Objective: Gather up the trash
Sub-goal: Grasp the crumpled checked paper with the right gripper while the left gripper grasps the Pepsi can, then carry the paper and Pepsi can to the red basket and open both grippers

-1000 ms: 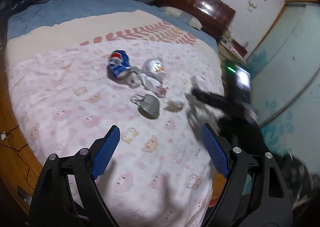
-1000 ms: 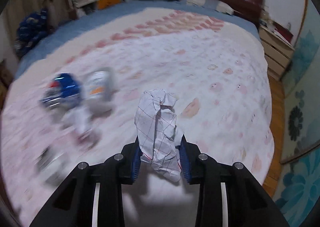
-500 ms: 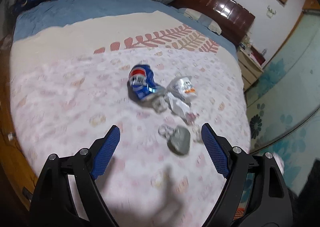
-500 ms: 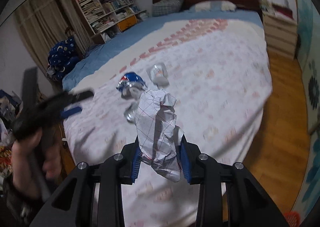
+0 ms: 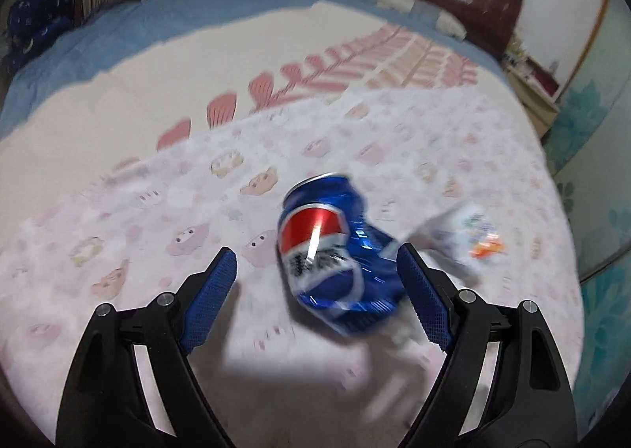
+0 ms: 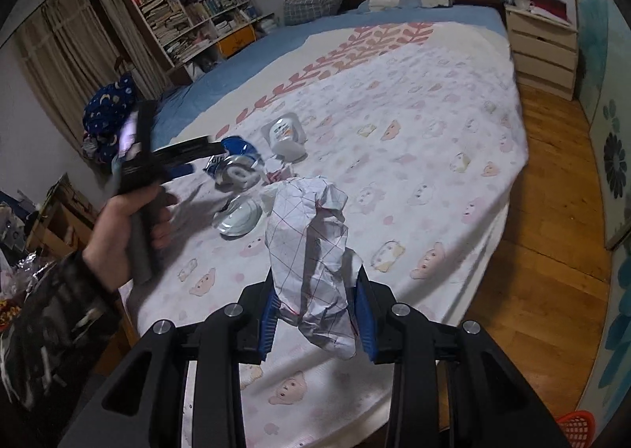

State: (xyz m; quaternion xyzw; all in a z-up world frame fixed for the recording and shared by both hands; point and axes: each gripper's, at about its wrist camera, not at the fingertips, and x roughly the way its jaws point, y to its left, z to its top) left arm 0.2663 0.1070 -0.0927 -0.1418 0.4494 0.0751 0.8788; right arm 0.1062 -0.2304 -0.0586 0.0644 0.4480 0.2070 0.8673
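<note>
Left wrist view: left gripper (image 5: pixel 315 278) jaws spread wide, nothing pinched; crushed blue can (image 5: pixel 335 254) lies on the bed (image 5: pixel 118 211) between them, nearer the right-hand pad, contact unclear (blur). White wrapper (image 5: pixel 465 239) just right of the can.

Right wrist view: person's hand (image 6: pixel 130 227) holds the left tool at the pile, far left. Pile on bed w/ can (image 6: pixel 232 164), white packet (image 6: pixel 286 136), round silvery lid-like piece (image 6: pixel 238 219). Right gripper (image 6: pixel 315 314) jaws clamped on crumpled paper (image 6: pixel 307 247), held off the bed. Red basket (image 6: pixel 575 426) at bottom-right corner, poss. the bin.

Progress, est.: one piece in hand, not binned; can grab pending; packet, lid, scraps left. Early stage.
</note>
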